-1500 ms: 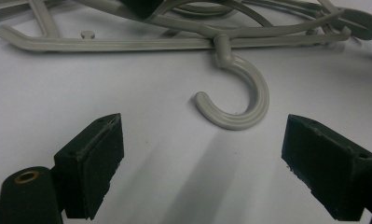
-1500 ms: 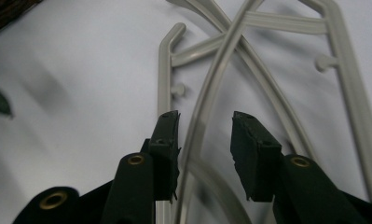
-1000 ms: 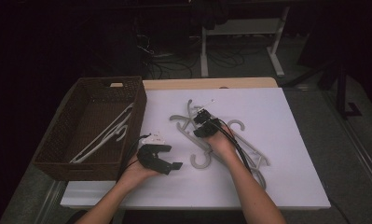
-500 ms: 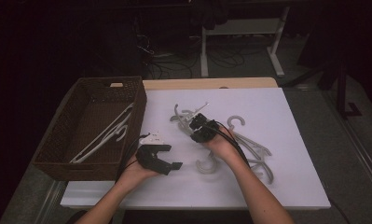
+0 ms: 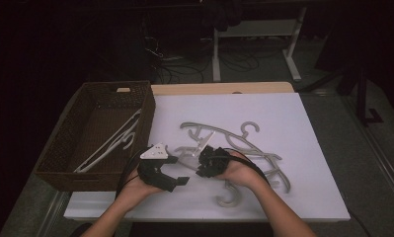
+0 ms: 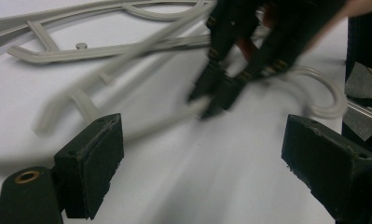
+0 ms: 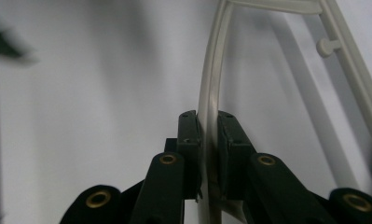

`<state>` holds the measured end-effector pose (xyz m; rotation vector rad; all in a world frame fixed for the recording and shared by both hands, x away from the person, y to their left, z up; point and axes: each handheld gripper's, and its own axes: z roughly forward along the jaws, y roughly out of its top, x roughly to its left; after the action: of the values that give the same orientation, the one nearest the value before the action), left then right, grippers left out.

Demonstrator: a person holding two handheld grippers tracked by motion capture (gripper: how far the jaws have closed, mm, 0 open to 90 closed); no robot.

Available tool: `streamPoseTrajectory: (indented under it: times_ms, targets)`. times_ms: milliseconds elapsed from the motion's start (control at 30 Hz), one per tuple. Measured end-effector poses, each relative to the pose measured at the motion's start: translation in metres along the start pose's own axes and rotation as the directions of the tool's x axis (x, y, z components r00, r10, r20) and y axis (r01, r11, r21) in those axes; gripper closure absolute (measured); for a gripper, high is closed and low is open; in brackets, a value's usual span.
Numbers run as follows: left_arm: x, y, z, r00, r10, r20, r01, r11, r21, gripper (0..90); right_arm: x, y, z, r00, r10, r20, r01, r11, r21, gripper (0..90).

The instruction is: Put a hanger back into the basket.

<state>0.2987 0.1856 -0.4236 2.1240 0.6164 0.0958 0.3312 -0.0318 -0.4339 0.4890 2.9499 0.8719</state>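
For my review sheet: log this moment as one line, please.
right gripper: shut on hanger | left gripper: open, holding nothing | basket: one white hanger inside | table: more hangers

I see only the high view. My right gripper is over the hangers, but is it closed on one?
Observer: Yes. In the right gripper view, the right gripper is shut on a hanger bar, pads on both sides.
Operator: And the left one?
Observer: The left gripper is open, nothing between its pads; it looks at the right gripper from the side.
Operator: Is the held hanger flat?
Observer: I cannot tell; it is blurred in the left gripper view.
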Motion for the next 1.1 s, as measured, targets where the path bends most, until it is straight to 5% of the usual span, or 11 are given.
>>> streamPoseTrajectory:
  times_ms: [67,200,367,500,700,900,1100]
  targets:
    - [0.000,0.000,0.001,1.0000,0.003,-0.001,-0.003,1.0000,0.004,12.9,0.005,-0.004,-0.001,0.9990,-0.029,-0.034,0.028,1.000,-0.002,80.0]
    - [0.000,0.000,0.002,1.0000,0.007,0.000,-0.007,0.9999,0.008,12.9,0.008,-0.010,-0.004,0.9983,-0.003,-0.058,0.002,1.000,-0.023,70.9]
    - [0.000,0.001,0.003,0.9998,0.015,0.011,-0.015,0.9998,0.013,13.3,-0.001,-0.023,-0.028,0.9975,0.066,-0.025,-0.068,0.992,-0.105,62.9]
    - [-0.001,0.004,0.009,0.9989,0.038,0.027,-0.039,0.9986,0.035,13.4,-0.011,-0.041,-0.051,0.9895,0.143,0.025,-0.136,0.975,-0.176,54.0]
    - [-0.001,0.010,0.021,0.9952,0.071,0.067,-0.076,0.9944,0.073,13.8,-0.024,-0.079,-0.082,0.9573,0.269,0.105,-0.236,0.938,-0.253,38.5]
    - [0.000,0.019,0.036,0.9852,0.132,0.109,-0.145,0.9823,0.119,16.5,-0.034,-0.121,-0.104,0.9069,0.383,0.175,-0.321,0.898,-0.302,26.7]
    - [-0.004,0.028,0.057,0.9664,0.194,0.168,-0.223,0.9589,0.175,22.5,-0.039,-0.147,-0.116,0.8725,0.446,0.199,-0.370,0.870,-0.326,22.7]
